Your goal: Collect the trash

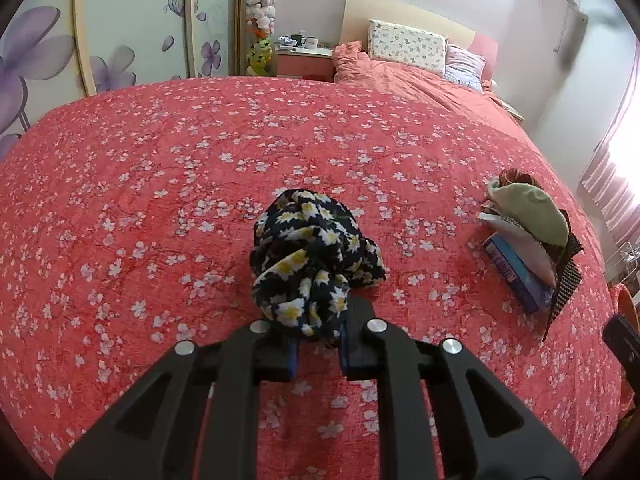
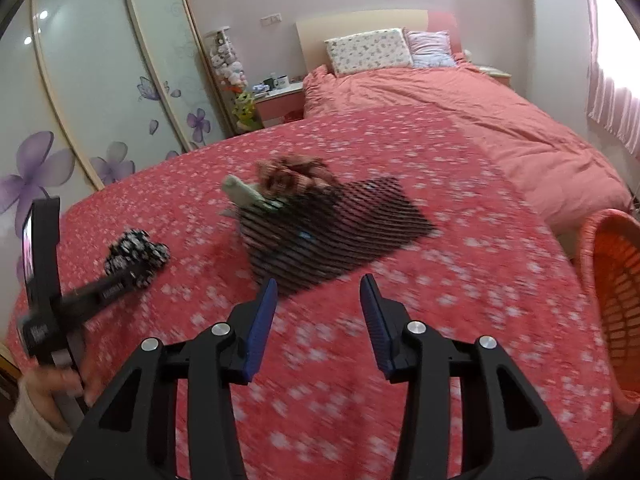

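A crumpled dark cloth with white and yellow daisies (image 1: pixel 312 256) lies on the red flowered bedspread (image 1: pixel 140 200). My left gripper (image 1: pixel 320 332) is shut on its near edge, with the fabric bunched between the blue pads. In the right wrist view the same cloth (image 2: pixel 136 256) shows at the tip of the left gripper (image 2: pixel 116 286), which a hand holds. My right gripper (image 2: pixel 318 292) stands open over the bedspread with nothing between its fingers. Just beyond it lies a pile with a black mesh sheet (image 2: pixel 328 232), a brown patterned cloth (image 2: pixel 292 176) and a pale green item (image 2: pixel 240 194).
An orange woven basket (image 2: pixel 616 304) stands off the bed's right edge. The pile (image 1: pixel 528 220) also rests on a blue box (image 1: pixel 516 272). A pink quilt (image 2: pixel 460 112) and pillows cover the far end. Wardrobe doors line the left side.
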The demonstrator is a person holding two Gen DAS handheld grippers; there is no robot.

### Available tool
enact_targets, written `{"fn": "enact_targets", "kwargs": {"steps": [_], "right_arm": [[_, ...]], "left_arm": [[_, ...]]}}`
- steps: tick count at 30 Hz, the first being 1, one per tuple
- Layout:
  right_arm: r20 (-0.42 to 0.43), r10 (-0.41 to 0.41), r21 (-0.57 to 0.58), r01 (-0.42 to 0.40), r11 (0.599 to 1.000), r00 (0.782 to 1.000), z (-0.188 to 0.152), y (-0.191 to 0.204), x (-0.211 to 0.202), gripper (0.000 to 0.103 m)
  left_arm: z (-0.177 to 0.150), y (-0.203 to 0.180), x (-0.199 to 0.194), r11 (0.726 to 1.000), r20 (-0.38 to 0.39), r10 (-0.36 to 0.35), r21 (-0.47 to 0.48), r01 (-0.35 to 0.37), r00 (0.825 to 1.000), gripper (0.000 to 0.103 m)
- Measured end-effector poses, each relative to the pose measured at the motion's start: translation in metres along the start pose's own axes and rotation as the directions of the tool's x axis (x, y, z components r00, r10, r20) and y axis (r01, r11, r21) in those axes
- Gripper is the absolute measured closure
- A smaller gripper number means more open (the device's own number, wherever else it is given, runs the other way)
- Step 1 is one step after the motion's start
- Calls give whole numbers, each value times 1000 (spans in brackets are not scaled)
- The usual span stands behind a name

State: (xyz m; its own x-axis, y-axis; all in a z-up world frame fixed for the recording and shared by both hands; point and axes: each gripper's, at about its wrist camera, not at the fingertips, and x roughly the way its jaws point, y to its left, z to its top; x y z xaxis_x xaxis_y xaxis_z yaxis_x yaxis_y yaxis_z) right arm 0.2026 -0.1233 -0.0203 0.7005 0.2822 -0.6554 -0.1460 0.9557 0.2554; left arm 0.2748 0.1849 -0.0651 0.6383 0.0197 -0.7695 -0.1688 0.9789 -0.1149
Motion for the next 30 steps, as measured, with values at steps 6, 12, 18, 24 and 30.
{"fn": "enact_targets", "kwargs": {"steps": [6,12,18,24,30], "right_arm": [[-20,33,2,-33,999,999,12,26,23,67],[-23,-7,-18,6,1000,1000,20,39,35,84],[8,-37,29,37,999,999,19,15,24,100],[38,-137,132,131,983,990,23,-36,13,100],[-64,-222,241,231,943,973,24,-86,30,100]], "left_arm": [[0,-4,3,1000,-3,3,7,-3,1000,87],[0,-6,4,1000,-3,-8,-2,8,1000,85],[0,-5,4,1000,-3,-11,-5,11,1000,84],[-1,-4,4,1000,-3,-8,-3,8,1000,84],[0,-4,5,1000,-3,1,4,-1,1000,84]]}}
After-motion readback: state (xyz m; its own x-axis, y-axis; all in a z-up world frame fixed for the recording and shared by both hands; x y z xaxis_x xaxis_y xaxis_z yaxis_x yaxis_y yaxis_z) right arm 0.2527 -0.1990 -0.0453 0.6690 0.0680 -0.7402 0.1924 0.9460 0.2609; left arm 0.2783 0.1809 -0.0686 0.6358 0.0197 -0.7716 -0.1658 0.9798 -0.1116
